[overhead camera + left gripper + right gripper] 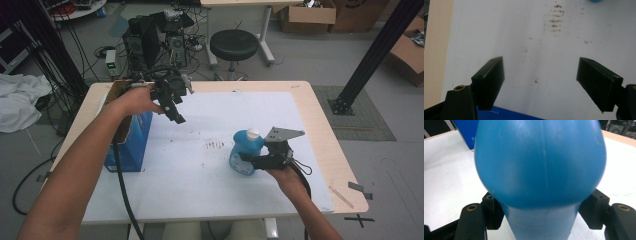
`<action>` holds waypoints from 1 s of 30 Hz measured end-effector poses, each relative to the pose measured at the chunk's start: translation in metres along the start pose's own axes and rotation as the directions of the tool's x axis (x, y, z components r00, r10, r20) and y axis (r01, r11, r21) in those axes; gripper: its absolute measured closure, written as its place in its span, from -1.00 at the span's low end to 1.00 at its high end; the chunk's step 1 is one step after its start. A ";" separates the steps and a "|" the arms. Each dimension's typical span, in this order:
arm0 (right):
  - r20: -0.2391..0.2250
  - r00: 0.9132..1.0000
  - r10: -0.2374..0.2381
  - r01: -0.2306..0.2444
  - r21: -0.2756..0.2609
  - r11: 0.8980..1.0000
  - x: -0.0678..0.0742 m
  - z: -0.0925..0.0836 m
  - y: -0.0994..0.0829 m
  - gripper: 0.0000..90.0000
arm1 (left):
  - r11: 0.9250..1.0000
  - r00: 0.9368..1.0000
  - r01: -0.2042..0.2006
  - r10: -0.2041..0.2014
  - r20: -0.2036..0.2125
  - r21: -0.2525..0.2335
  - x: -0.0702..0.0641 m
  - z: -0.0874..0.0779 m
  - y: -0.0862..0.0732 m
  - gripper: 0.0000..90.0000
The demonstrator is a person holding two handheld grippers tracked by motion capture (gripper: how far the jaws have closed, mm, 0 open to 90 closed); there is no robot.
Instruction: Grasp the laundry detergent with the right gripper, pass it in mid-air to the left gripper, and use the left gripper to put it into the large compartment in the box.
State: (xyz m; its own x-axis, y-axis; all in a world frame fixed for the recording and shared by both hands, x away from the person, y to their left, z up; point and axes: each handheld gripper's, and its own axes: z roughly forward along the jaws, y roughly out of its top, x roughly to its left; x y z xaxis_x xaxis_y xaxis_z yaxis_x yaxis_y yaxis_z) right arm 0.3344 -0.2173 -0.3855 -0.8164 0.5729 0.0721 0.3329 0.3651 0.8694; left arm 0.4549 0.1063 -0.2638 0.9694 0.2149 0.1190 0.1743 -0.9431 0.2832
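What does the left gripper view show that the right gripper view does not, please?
Left gripper view alone: the left tongs, jaws wide apart over the brown smudges on the white mat.

Right gripper view alone: the right tongs, jaws on either side of the blue bottle, close up.

Both: the white mat and a piece of the blue box.
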 end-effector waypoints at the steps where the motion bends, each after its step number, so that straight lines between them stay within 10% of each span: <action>1: -0.001 1.000 -0.001 0.001 -0.002 1.000 0.000 0.000 0.000 -0.26 | 1.000 1.000 0.000 0.000 0.001 0.002 0.000 0.000 0.000 -0.49; 18: 0.015 0.998 -0.055 0.056 -0.008 0.998 0.006 -0.001 0.002 -0.03 | 1.000 1.000 -0.012 0.012 -0.002 0.001 -0.004 -0.002 0.003 -0.49; 30: -0.118 0.987 -0.108 0.106 -0.020 0.994 0.003 -0.011 0.027 -0.03 | 0.997 0.998 -0.069 0.070 0.011 -0.029 -0.026 -0.019 0.014 -0.49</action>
State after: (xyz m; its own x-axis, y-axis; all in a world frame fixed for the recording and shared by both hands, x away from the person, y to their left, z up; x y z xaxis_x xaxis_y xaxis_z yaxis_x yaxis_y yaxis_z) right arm 0.3361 -0.2141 -0.3563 -0.8976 0.4395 0.0354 0.2352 0.4094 0.8815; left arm 0.4287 0.0928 -0.2447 0.9810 0.1457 0.1279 0.1015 -0.9480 0.3016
